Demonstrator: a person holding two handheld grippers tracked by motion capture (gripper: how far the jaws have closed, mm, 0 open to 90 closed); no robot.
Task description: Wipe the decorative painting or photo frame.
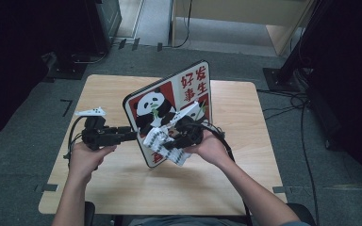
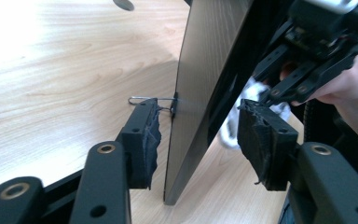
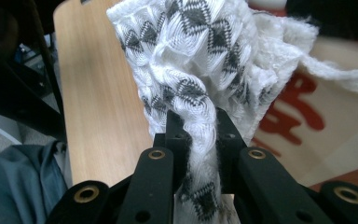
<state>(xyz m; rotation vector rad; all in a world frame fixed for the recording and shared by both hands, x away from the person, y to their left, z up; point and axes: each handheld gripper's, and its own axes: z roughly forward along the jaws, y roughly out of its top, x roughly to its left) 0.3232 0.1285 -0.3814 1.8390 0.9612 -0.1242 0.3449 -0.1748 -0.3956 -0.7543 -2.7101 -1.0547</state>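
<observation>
A board (image 1: 169,99) printed with a panda and red characters stands tilted upright on the wooden table (image 1: 122,183). My left gripper (image 1: 132,135) is at the board's left edge. In the left gripper view its jaws (image 2: 198,112) are open astride the dark back of the board (image 2: 205,70), the left pad close and the right pad apart. A wire stand (image 2: 142,98) juts from the board's back. My right gripper (image 1: 169,143) is shut on a white cloth (image 3: 200,56) with grey diamonds, held against the printed face (image 3: 307,126). The cloth (image 1: 158,139) bunches over the board's lower part.
The table's front half is bare wood, with grey carpet around it. Cables (image 1: 292,101) run over the floor at the right. Dark equipment (image 1: 75,61) stands at the back left and wooden furniture (image 1: 245,12) at the back.
</observation>
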